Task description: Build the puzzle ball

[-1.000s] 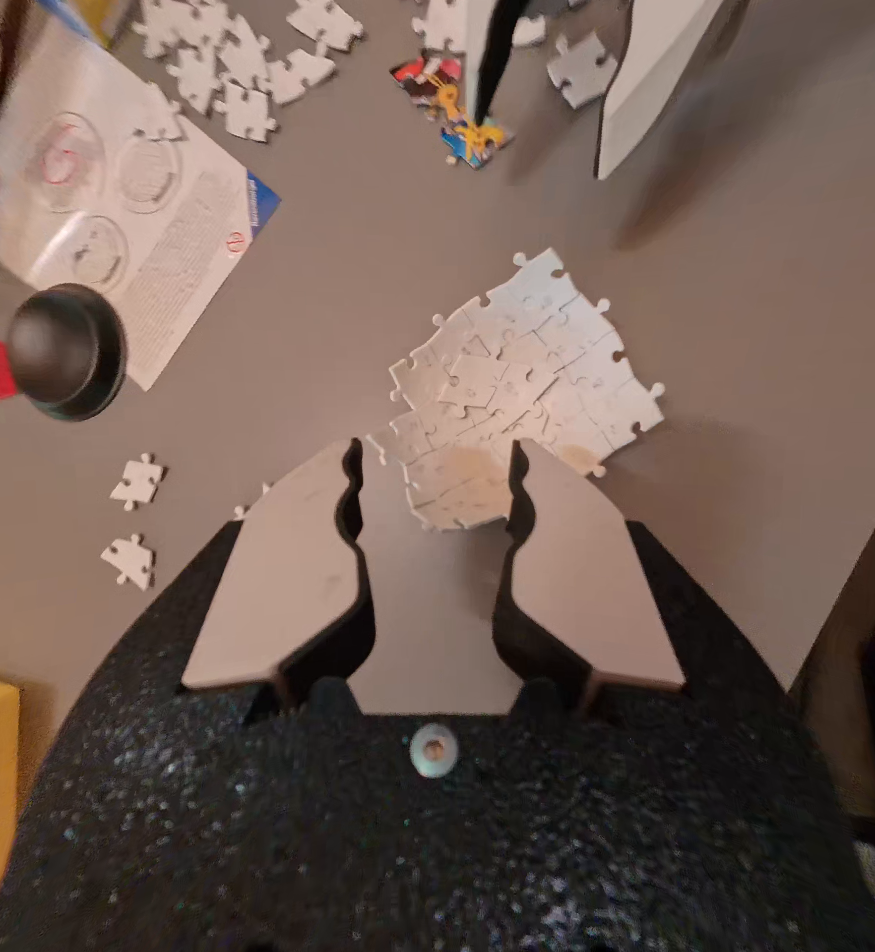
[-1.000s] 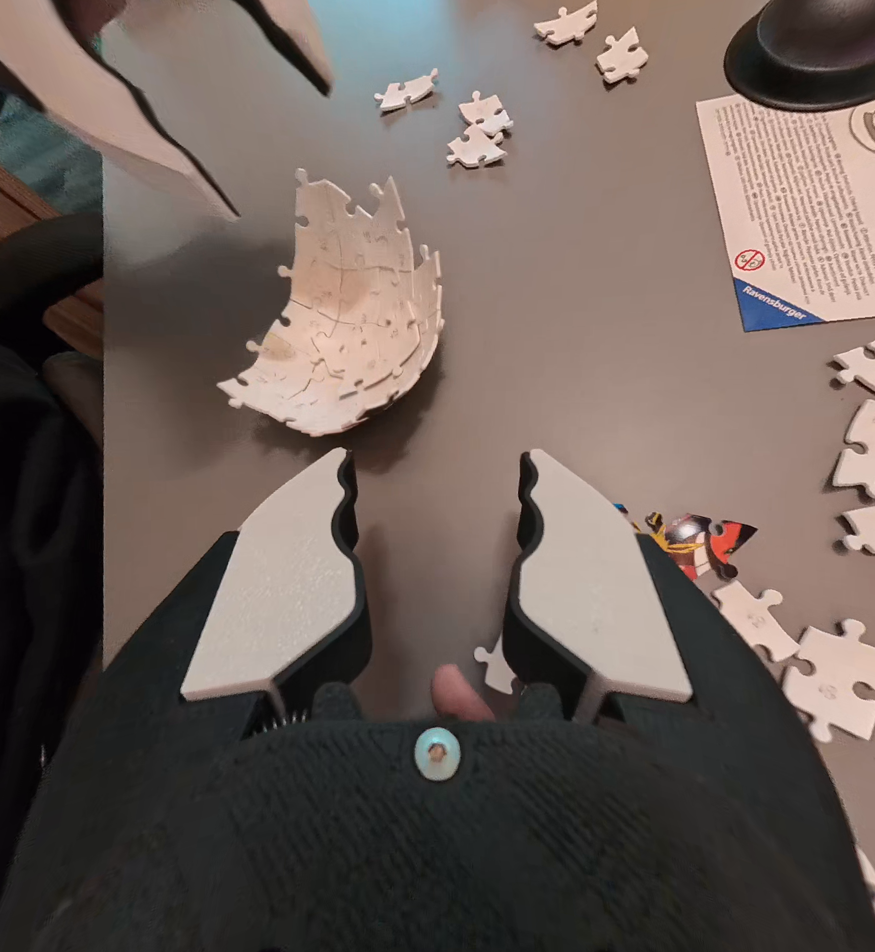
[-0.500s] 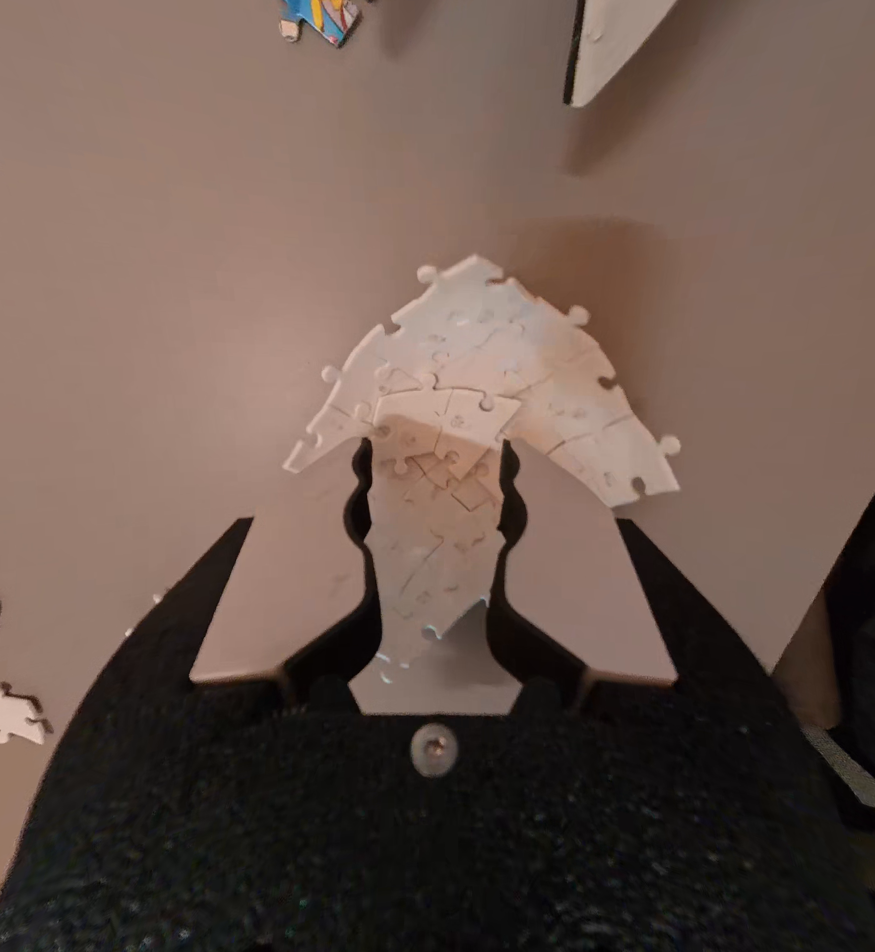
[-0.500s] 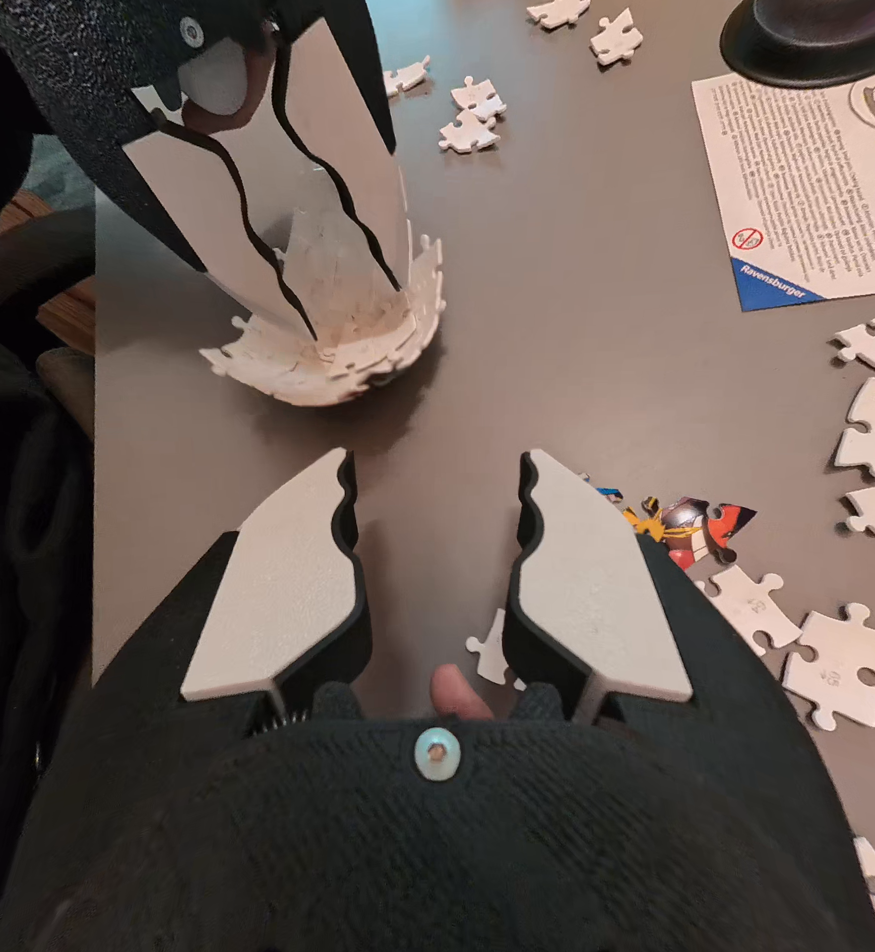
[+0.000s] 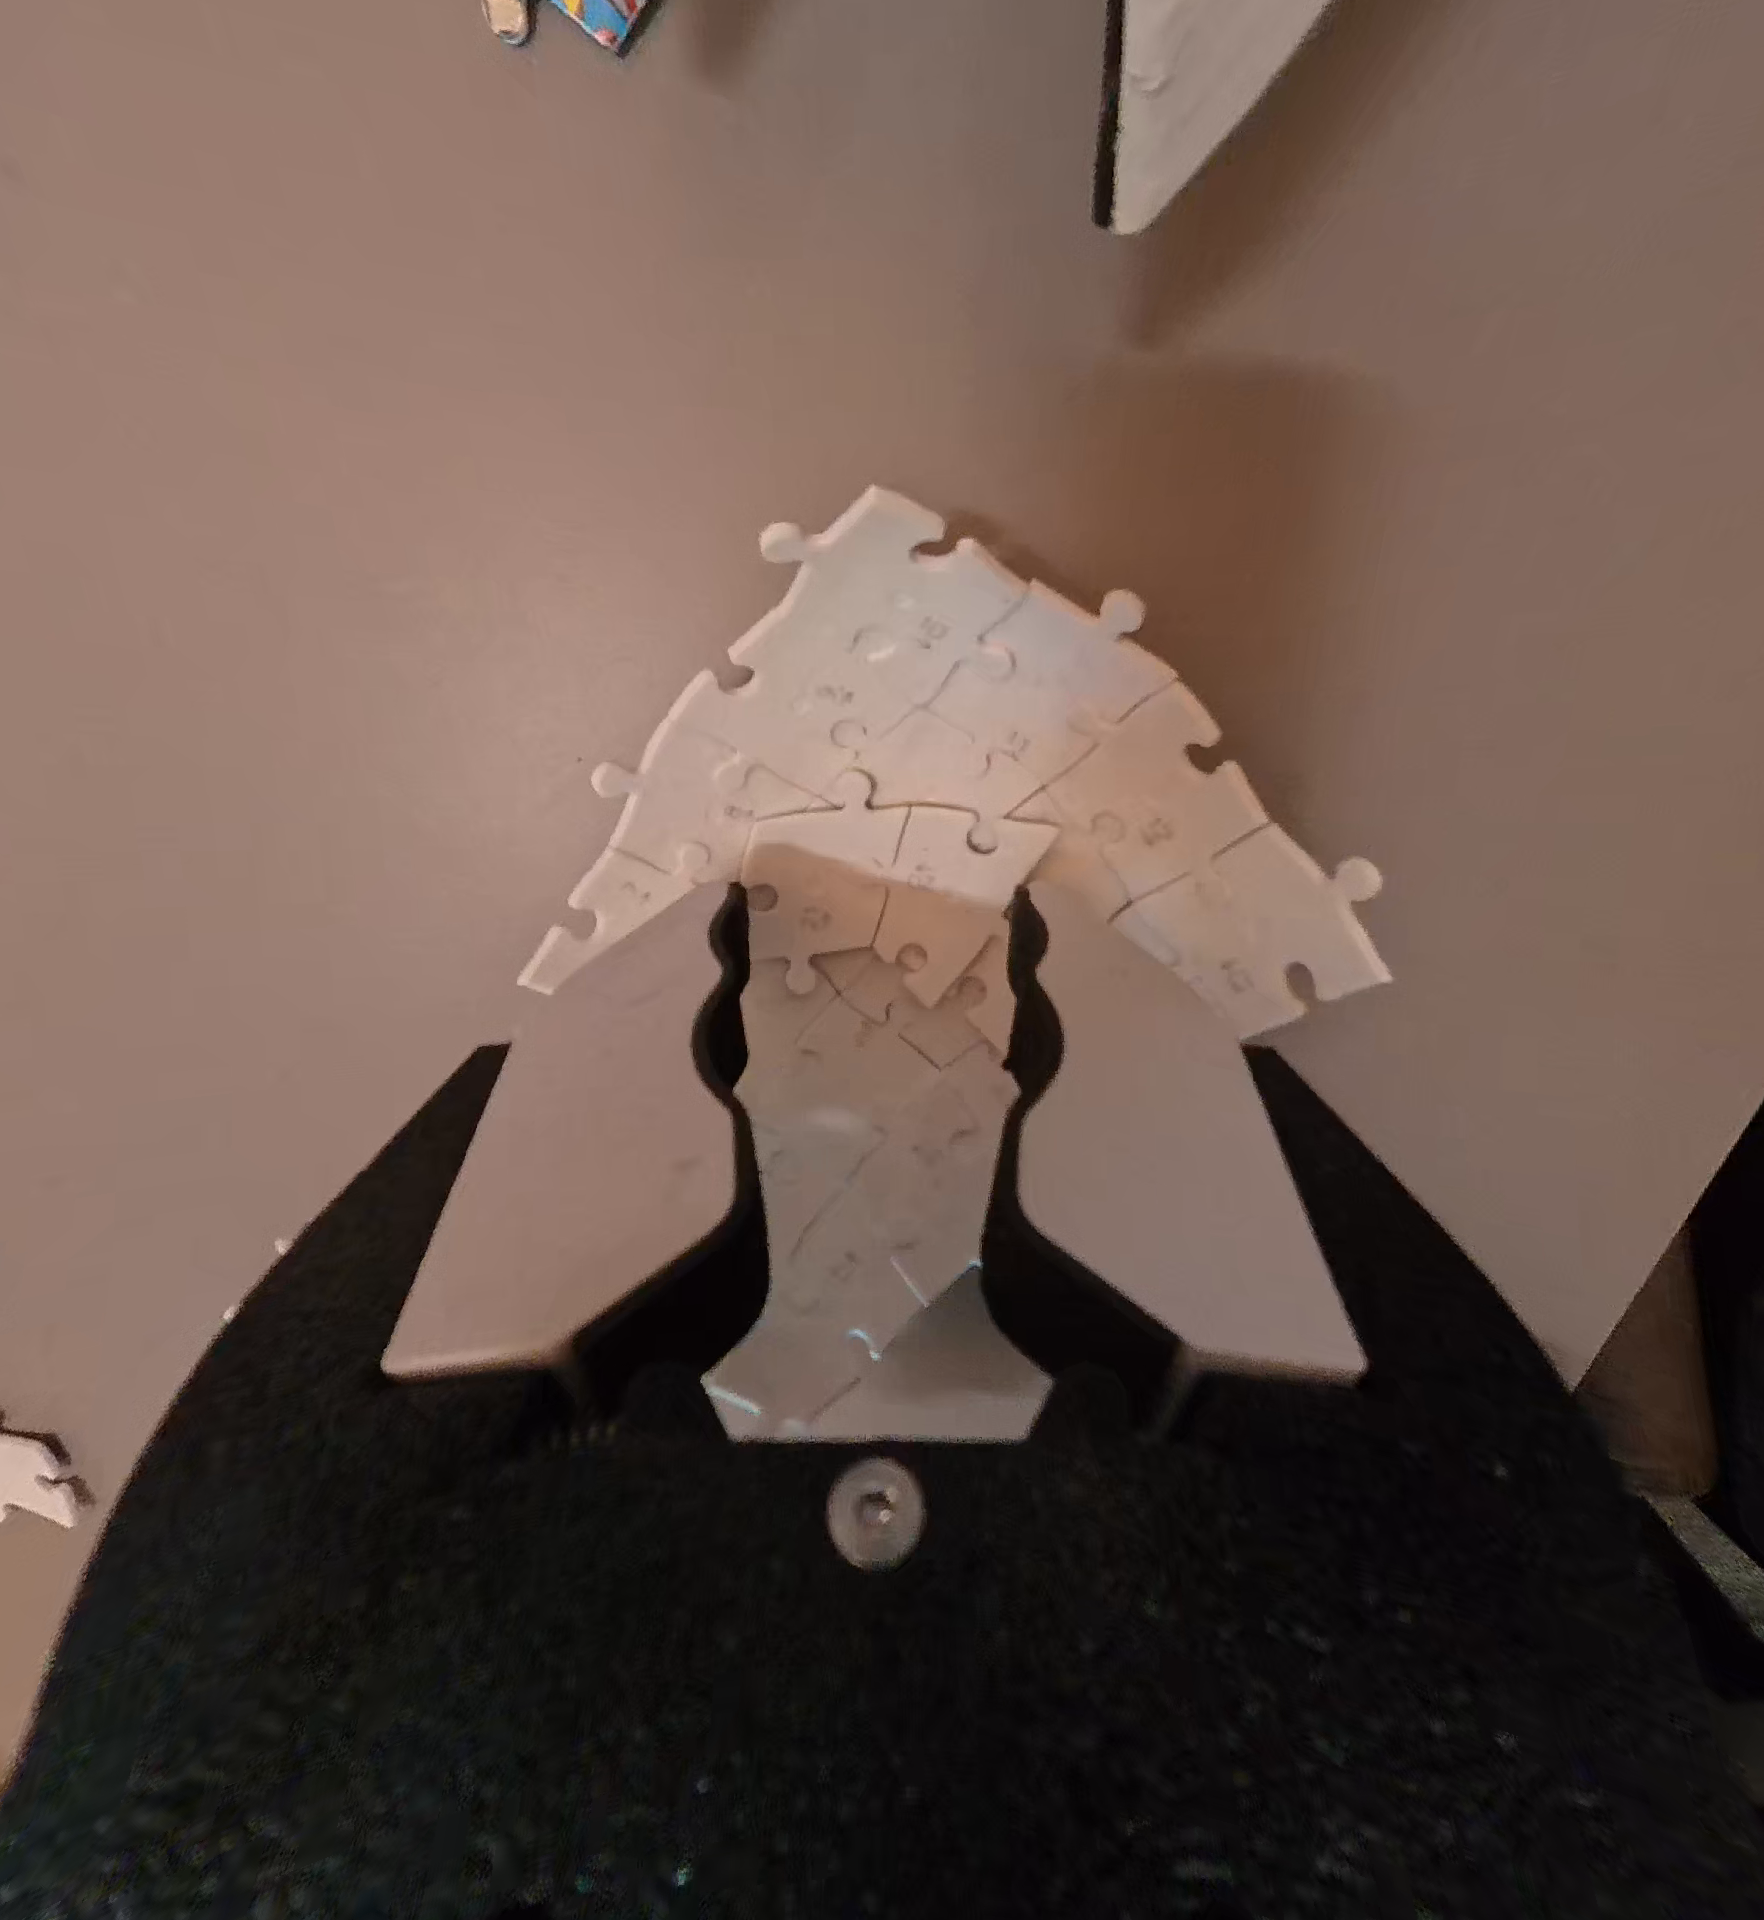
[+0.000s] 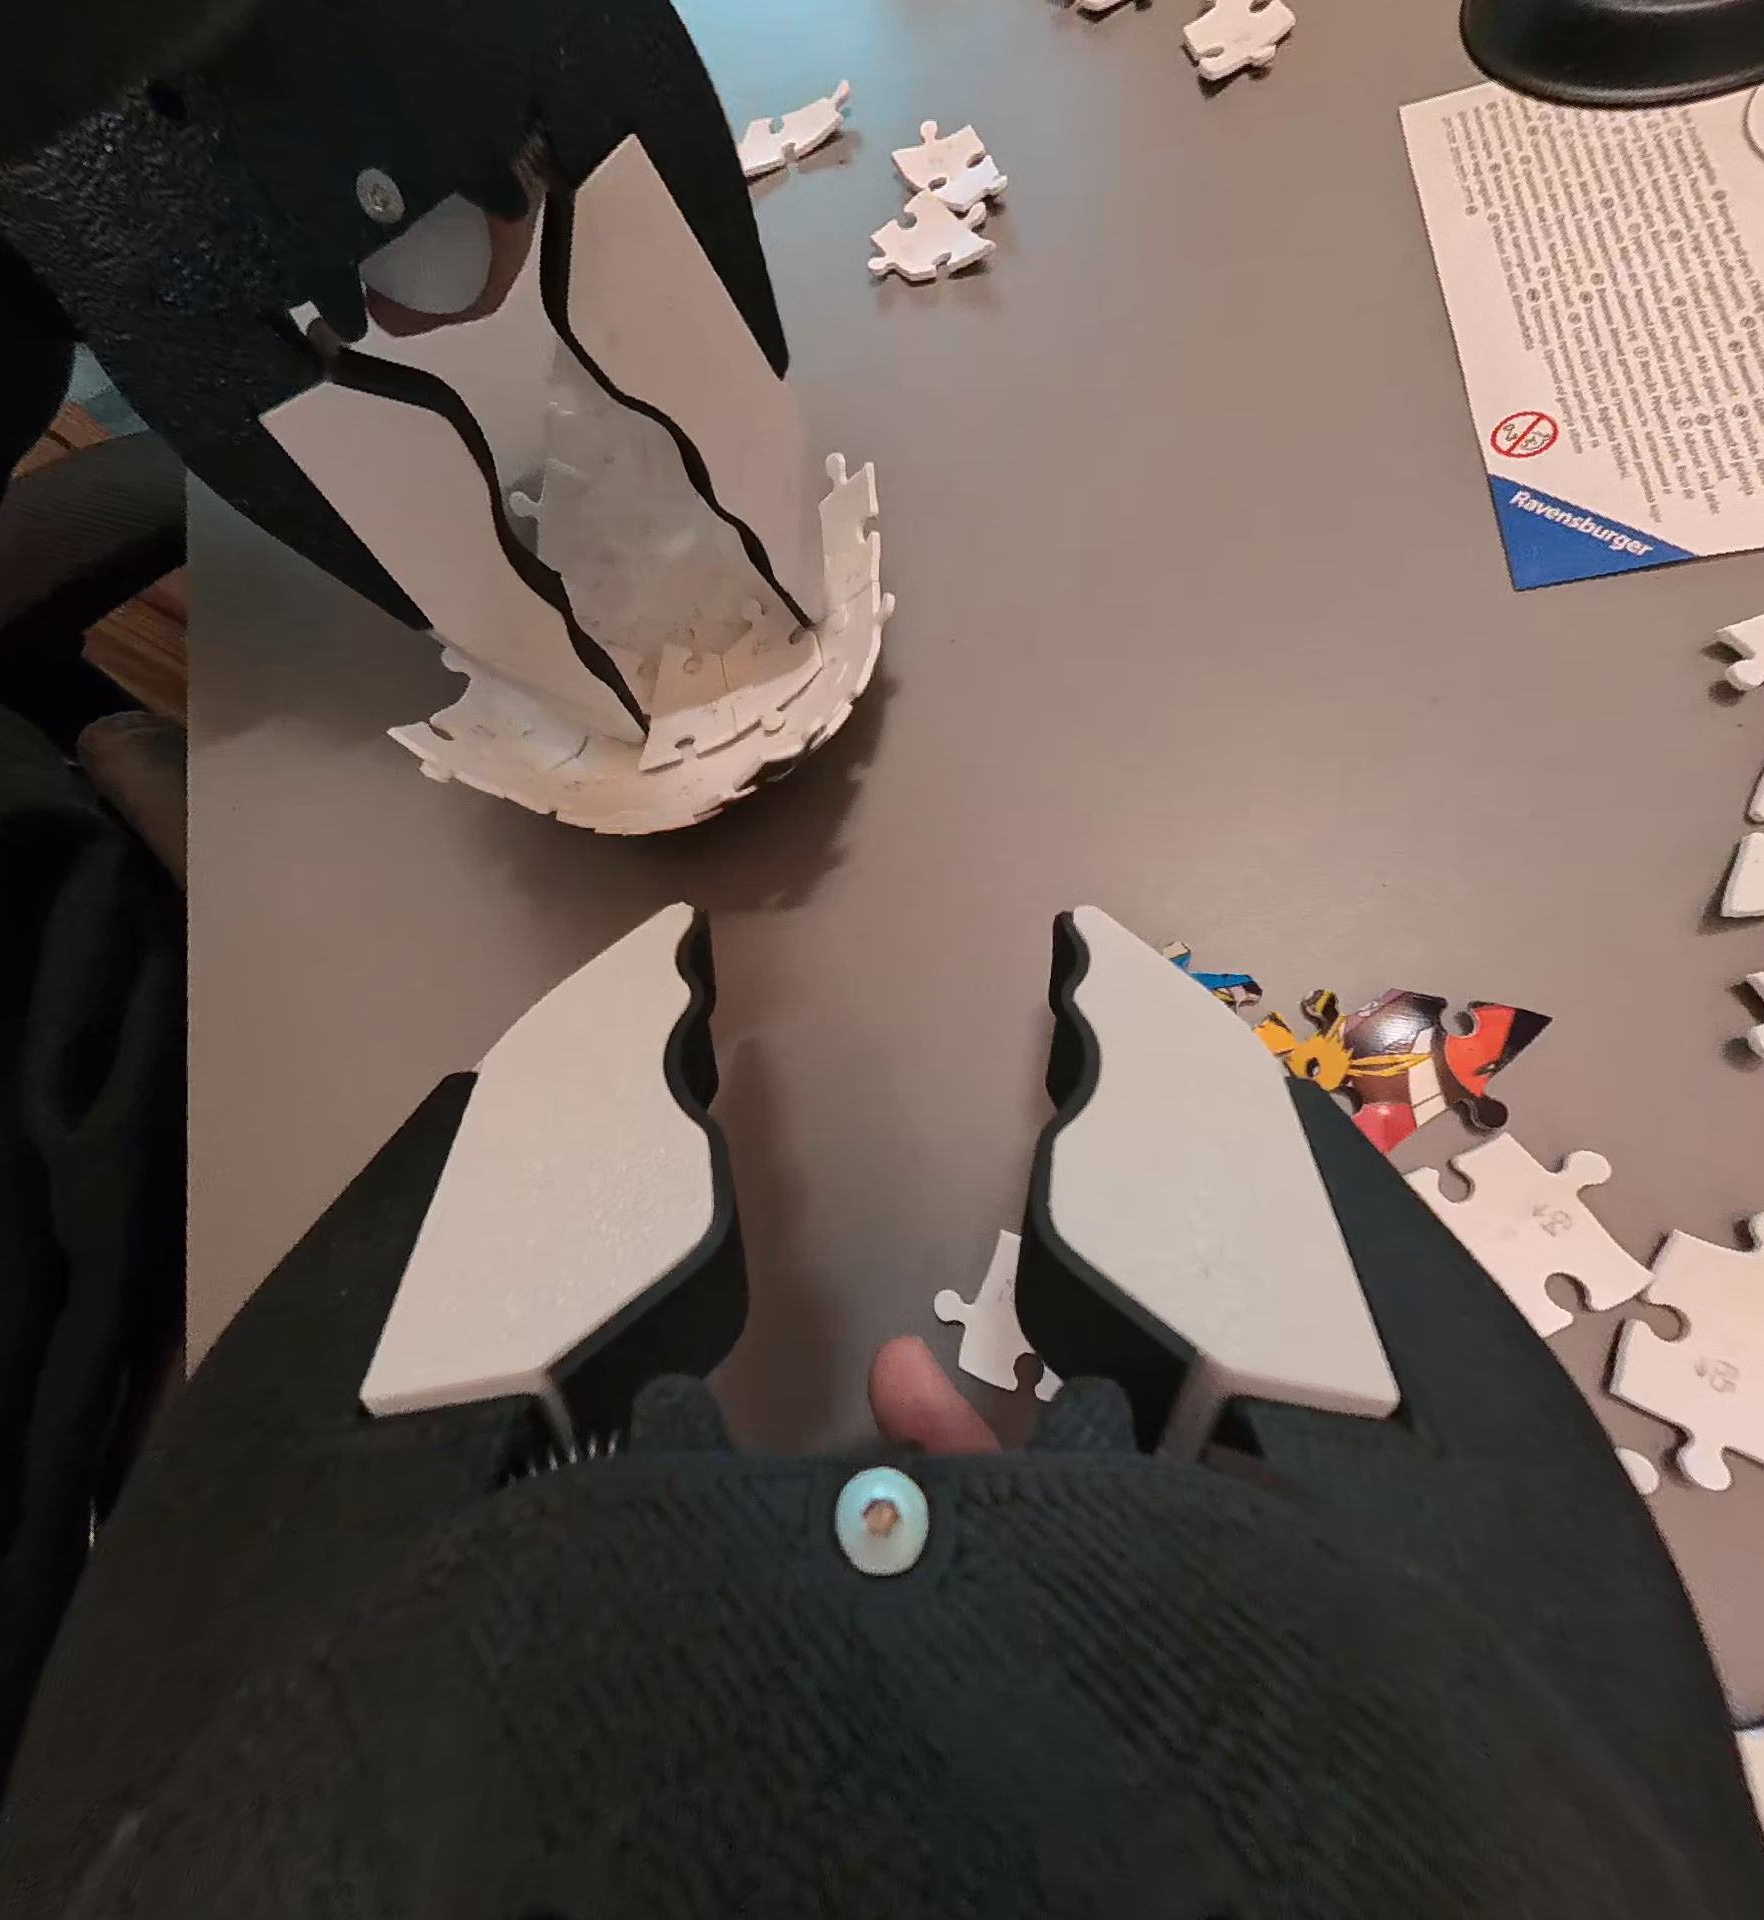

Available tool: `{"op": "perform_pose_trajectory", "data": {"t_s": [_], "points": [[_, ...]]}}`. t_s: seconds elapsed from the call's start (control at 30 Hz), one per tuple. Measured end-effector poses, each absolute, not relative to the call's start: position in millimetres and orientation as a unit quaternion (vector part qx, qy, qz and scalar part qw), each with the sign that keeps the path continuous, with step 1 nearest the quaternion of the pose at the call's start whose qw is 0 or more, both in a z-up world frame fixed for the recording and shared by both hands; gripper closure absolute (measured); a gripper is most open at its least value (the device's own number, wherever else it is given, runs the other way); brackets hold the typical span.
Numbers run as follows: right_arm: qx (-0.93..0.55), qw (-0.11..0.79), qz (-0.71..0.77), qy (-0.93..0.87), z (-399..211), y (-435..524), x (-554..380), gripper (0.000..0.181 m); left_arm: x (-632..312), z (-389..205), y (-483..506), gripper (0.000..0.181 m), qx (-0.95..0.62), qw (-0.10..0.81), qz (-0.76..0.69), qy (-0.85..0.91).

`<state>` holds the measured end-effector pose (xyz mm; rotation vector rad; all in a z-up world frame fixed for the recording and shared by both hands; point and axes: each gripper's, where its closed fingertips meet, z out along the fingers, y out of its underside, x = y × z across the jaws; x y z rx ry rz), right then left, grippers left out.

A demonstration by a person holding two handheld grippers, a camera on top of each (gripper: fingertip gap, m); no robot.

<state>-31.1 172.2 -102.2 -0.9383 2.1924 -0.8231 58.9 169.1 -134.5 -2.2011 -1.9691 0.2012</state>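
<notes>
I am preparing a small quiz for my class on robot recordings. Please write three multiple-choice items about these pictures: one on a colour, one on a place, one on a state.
1. What colour is the inner face of the curved bowl-shaped shell of joined puzzle pieces?
A white; B blue; C red.

2. Where does the small multicoloured printed puzzle fragment lie?
A inside the shell; B on the grey table beside the right gripper; C between that gripper's fingers.

3. How is the right gripper?
A shut on a piece; B shut on the shell; C open and empty.

Key:
1 A, the shell's upturned face shows plain white.
2 B, the fragment lies flat just to the right of the gripper's right finger.
3 C, bare table shows through the wide gap between its fingers.
</notes>
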Motion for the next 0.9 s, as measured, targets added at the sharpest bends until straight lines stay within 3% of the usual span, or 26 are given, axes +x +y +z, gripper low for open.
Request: {"op": "perform_pose_trajectory", "data": {"t_s": [0.27,0.57,0.9], "points": [[-0.358,0.324,-0.315,0.817,-100.4,173.3,-23.6,0.119,49.4,-132.3,162.9,0.135,-0.727,0.088,0.114,-0.672],[-0.365,0.343,-0.309,0.808,-101.5,175.7,-12.9,0.119,46.1,-120.8,132.8,0.136,-0.738,0.017,0.204,-0.643],[-0.317,0.402,-0.295,0.807,-102.2,171.9,11.3,0.121,63.3,-116.7,124.1,0.140,-0.704,0.082,0.157,-0.688]]}}
